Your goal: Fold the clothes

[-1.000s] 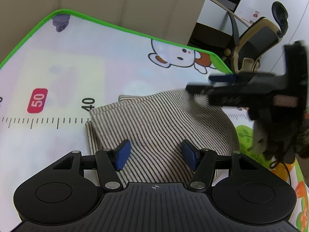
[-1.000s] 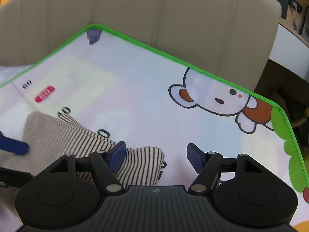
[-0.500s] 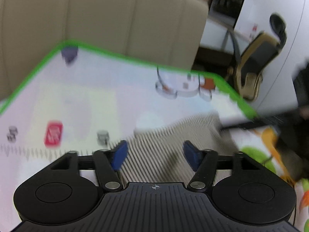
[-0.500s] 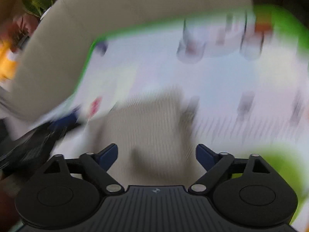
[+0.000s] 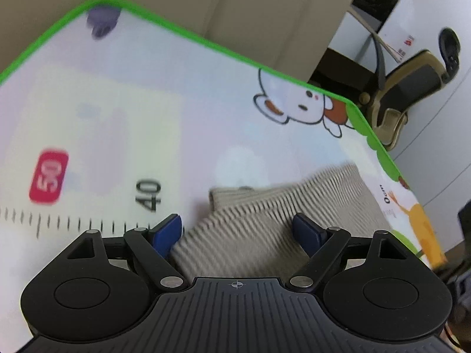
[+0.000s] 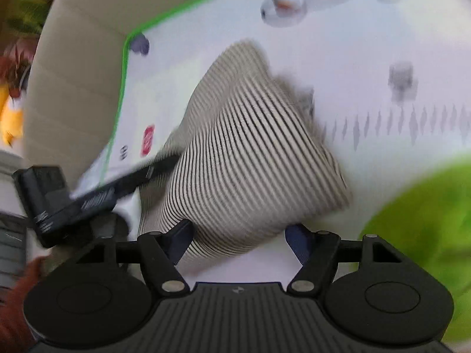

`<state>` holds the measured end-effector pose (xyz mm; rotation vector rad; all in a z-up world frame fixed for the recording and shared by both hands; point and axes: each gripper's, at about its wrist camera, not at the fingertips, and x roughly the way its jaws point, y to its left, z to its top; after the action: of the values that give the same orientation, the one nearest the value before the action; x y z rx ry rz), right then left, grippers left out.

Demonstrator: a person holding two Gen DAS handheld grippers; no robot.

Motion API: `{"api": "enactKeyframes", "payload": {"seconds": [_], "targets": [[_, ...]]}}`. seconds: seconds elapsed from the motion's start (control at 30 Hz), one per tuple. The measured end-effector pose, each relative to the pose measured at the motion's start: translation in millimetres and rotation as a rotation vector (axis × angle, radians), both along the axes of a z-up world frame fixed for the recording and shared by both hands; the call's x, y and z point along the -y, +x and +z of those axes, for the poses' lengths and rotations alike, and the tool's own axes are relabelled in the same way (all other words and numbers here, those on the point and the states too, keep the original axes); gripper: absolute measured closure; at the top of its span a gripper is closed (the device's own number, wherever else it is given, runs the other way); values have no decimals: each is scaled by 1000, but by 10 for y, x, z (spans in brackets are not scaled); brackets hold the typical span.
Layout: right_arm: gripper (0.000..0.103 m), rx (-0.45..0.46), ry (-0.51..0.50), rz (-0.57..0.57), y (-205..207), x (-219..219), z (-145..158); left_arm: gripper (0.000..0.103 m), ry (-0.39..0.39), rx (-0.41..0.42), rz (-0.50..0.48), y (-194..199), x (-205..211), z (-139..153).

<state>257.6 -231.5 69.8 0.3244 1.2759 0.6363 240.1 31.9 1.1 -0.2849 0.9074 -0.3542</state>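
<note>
A folded beige garment with thin dark stripes [image 5: 265, 223] lies on the cartoon play mat [image 5: 147, 103]. My left gripper [image 5: 237, 232] hovers low over its near part, jaws wide and still opening, with cloth between the blue pads [image 5: 167, 234] but not pinched. In the right wrist view the same garment [image 6: 250, 153] fills the middle. My right gripper [image 6: 238, 235] straddles its near edge, jaws closing, and the pads are not visibly pressing. The left gripper [image 6: 88, 194] shows at that view's left, one finger reaching the cloth's edge.
The mat has a green border [image 5: 206, 41], a printed ruler scale [image 5: 88, 223] and a cartoon bear [image 5: 294, 103]. A beige sofa back [image 5: 235, 6] rises behind it. An office chair [image 5: 412, 88] and a desk stand beyond the mat's right corner.
The left gripper's jaws have widened and it has shifted over the garment. The right gripper has rolled and swung round, leaving the left view's right side; the garment now fills its view.
</note>
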Motion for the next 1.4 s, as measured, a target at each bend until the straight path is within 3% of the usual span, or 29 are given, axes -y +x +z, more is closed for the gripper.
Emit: {"api": "enactKeyframes", "payload": {"seconds": [0.13,0.37,0.43,0.5,0.63,0.73,0.8,0.87,0.9,0.97,1.03,1.07,1.17,1.3,1.4], "targets": [[35,104,-71,-24,222,72,88,16,-53,-33,-46,-108,34,-22],[36,395,-204,-25,455,25,381,18,-98,-41,-337,-486,731,70],[35,473,-212,16,387,-43,497,18,-127,-19,-380,-597,804,175],[28,561,-221,90,223,-118,583,17,-157,18,-383,-671,725,298],[24,661,-241,225,-178,-226,541,15,-222,81,-251,-622,327,460],[19,732,-270,372,-509,-344,404,16,-253,103,9,-505,-111,467],[18,795,-308,485,-716,-476,272,14,-219,106,128,-408,-227,444],[19,850,-362,593,-873,-599,117,13,-174,88,139,-237,-164,378],[23,897,-402,634,-926,-648,49,12,-151,77,127,-164,-105,341],[53,965,-460,671,-931,-657,0,12,-101,43,94,-13,66,217],[64,931,-460,649,-801,-550,83,26,-62,4,91,32,190,98],[65,907,-453,627,-724,-464,141,34,-43,-14,90,31,250,37],[65,914,-489,572,-549,-194,241,37,6,2,42,-42,390,15],[63,857,-445,529,-337,142,360,39,-63,-54,-48,-202,574,48],[46,833,-384,585,-350,266,477,39,-109,-90,-110,-321,719,32]]}}
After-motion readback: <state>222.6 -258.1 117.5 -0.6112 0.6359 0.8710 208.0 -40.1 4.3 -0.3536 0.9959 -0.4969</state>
